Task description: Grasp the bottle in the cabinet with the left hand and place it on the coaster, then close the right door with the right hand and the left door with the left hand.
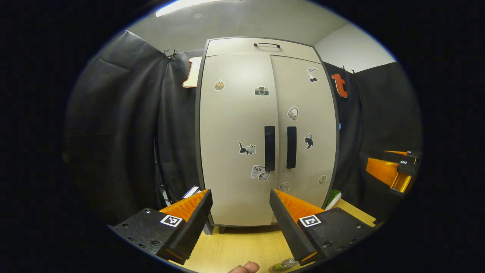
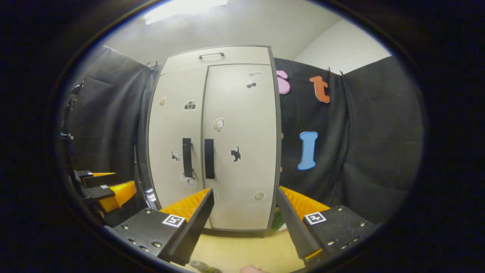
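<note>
Cabinet [image 1: 265, 132]: a tall pale cabinet stands upright at the far edge of the worktop [image 1: 242, 246], straight ahead in the left gripper view and a little left of centre in the right gripper view [image 2: 216, 144].
Doors: both the left door [image 1: 235, 136] and the right door [image 1: 307, 125] are shut, meeting at a thin seam down the middle.
Handles: 2 dark vertical bar handles [image 1: 269, 148] sit side by side, 1 on each door, just either side of the seam.
Stickers: small picture stickers are scattered over both doors, among them a black cat [image 1: 308, 141] on the right door.
Top drawer: a narrow panel above the doors carries a slim dark handle [image 1: 267, 44].
Bottle: hidden; with the doors shut the inside of the cabinet cannot be seen, so its place cannot be told.
Left tongs [image 1: 240, 212]: spread wide apart, gripping nothing, pointing at the lower part of the doors.
Right tongs [image 2: 244, 216]: also spread wide, gripping nothing, aimed at the base of the right door; they appear again at the right edge of the left gripper view [image 1: 398, 170].
Green object [image 1: 333, 199]: a green and white item lies on the worktop just beside the cabinet's right lower corner.
Fingertip [image 1: 246, 267]: a person's fingertip shows at the bottom edge.
</note>
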